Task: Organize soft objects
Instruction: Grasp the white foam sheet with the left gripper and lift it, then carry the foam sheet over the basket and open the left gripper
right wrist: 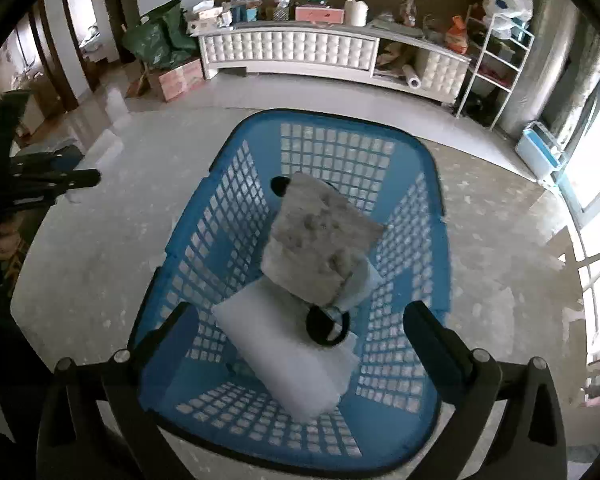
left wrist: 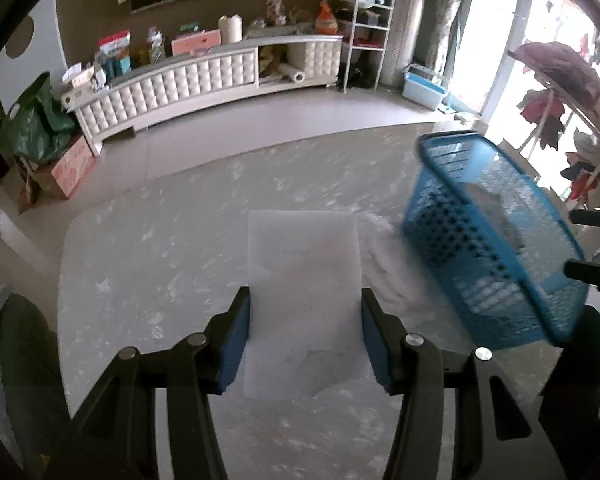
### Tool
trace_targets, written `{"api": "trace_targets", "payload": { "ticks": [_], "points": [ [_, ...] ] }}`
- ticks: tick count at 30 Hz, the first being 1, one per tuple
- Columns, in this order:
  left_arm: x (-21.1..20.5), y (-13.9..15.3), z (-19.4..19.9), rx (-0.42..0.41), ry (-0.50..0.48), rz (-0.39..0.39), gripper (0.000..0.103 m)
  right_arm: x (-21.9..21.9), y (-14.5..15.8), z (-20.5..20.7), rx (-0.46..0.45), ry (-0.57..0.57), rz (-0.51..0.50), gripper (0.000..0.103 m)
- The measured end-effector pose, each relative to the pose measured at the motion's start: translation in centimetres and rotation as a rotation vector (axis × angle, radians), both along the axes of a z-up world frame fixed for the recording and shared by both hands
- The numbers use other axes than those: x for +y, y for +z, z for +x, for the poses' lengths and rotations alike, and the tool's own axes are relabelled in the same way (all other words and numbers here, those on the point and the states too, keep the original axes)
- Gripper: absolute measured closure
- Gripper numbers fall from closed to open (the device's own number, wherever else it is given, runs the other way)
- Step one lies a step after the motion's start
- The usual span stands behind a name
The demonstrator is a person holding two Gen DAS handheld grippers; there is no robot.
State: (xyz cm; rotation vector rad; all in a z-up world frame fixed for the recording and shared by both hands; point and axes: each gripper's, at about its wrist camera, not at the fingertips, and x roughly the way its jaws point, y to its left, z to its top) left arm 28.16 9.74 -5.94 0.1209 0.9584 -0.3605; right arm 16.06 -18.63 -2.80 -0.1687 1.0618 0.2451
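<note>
A white foam sheet (left wrist: 304,292) lies flat on the grey table. My left gripper (left wrist: 305,312) is open, its blue-padded fingers standing on either side of the sheet's near part. A blue plastic basket (left wrist: 496,240) stands to the right. In the right wrist view the basket (right wrist: 220,216) holds a grey mottled sponge block (right wrist: 320,240), a white foam block (right wrist: 288,360) and a black ring (right wrist: 326,326). My right gripper (right wrist: 300,328) is open and empty above the basket's near end.
A grey marbled table (left wrist: 160,248) carries everything. A white tufted cabinet (left wrist: 204,80) with clutter stands along the far wall. A clothes rack (left wrist: 560,92) stands at the right by a bright doorway. The left gripper shows in the right wrist view (right wrist: 48,180).
</note>
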Motion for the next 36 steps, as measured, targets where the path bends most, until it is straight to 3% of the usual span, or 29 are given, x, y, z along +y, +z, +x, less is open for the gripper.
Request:
{"api": "trace_targets", "payload": {
  "ticks": [5,10,18,26,36],
  "points": [
    [-2.1,3.0,-2.5,-0.04,-0.036,-0.008,0.053,-1.7,0.3,-1.1,-0.035,-0.042,0.005,0.0],
    [-4.2,5.3,-4.4,-0.069,-0.069,-0.013,0.053,-2.2,1.1,-2.1,-0.137,-0.098,-0.03,0.0],
    [-8.9,8.3,-6.2,-0.107,-0.133,-0.046,0.053,-3.9,1.1,-3.1,-0.157,-0.14,0.02,0.0],
    [-12.9,9.2,-6.3,-0.128,-0.152,-0.062,0.053,-4.7,0.5,-3.3,-0.139,-0.172,0.053,0.0],
    [-18.3,7.0,-4.3,-0.111,-0.213,-0.012,0.053,-6.1,0.5,-3.0,-0.143,-0.196,0.1,0.0]
  ]
}}
